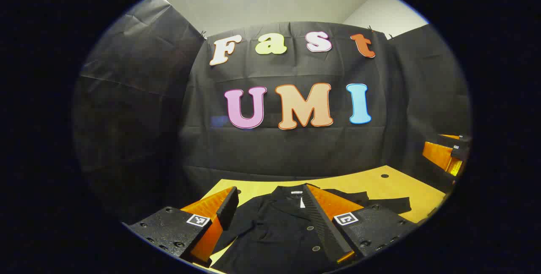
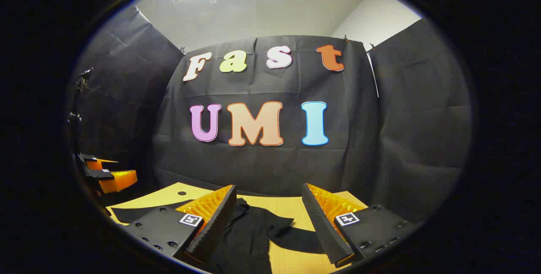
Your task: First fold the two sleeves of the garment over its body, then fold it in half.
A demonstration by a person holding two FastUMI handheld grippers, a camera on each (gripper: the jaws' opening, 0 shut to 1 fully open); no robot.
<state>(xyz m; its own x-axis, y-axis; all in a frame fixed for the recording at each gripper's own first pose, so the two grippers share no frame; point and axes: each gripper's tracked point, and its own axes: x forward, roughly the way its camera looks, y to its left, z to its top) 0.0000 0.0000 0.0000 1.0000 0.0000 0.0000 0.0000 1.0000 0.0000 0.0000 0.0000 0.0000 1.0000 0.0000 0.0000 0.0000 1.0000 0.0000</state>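
Note:
A black button-front shirt lies flat on the yellow table, collar away from me. My left gripper hovers open above its chest, one finger on each side of the placket. One short sleeve spreads out to the right. In the right gripper view, my right gripper is open over that sleeve and the shirt's side, touching nothing. Each view catches the other gripper at its edge: the right gripper and the left gripper, both held above the table.
The booth's black cloth wall rises just behind the table's far edge. A small dark hole marks the tabletop near the back. Bare table shows to the right of the sleeve. A stand rises at the far left.

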